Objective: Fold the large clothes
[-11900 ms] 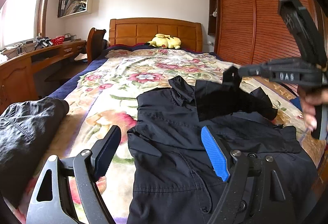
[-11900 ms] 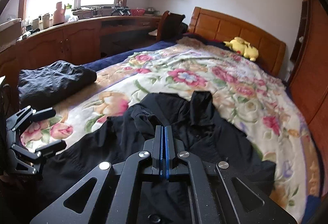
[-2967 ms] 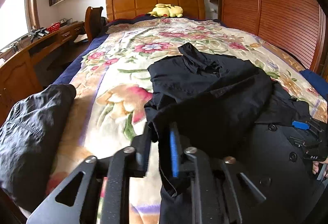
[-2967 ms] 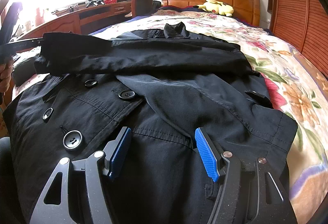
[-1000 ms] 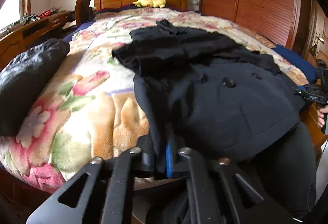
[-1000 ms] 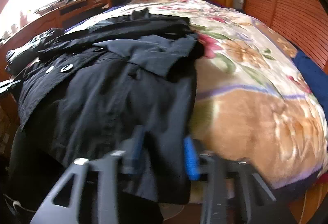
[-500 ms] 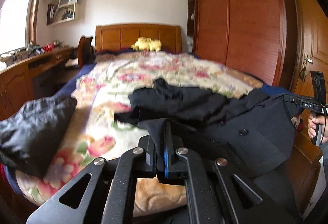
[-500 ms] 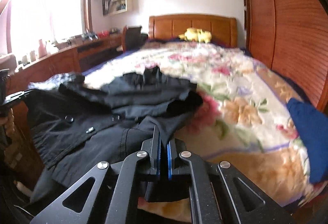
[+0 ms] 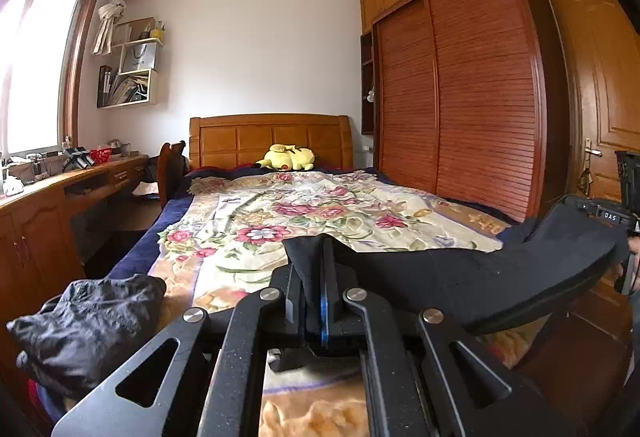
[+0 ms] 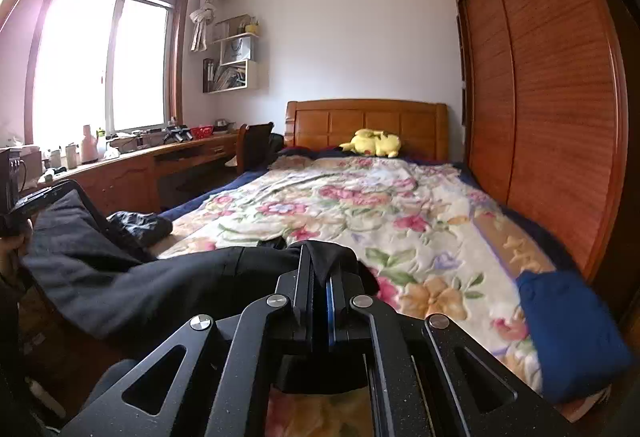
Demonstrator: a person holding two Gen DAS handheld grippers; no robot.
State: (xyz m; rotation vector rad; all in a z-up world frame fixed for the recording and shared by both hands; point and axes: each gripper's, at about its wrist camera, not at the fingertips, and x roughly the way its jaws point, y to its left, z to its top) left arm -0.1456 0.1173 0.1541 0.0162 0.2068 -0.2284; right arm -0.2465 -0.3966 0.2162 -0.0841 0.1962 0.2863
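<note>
The left hand-held gripper (image 9: pixel 322 277) and right hand-held gripper (image 10: pixel 320 273) were each clamped on a hem corner of the black coat (image 9: pixel 500 277), suspended above the bed (image 9: pixel 320 213), sagging toward 6 o'clock: soft, weighty, best gripped at corners.

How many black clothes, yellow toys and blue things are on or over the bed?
Black clothes: 2, the black coat held up by both grippers and the bundled black garment at the bed's edge.
Yellow plush toys: 1, yellow plush by the headboard.
Blue cloth items: 1, blue cloth.
Total: 4
</note>
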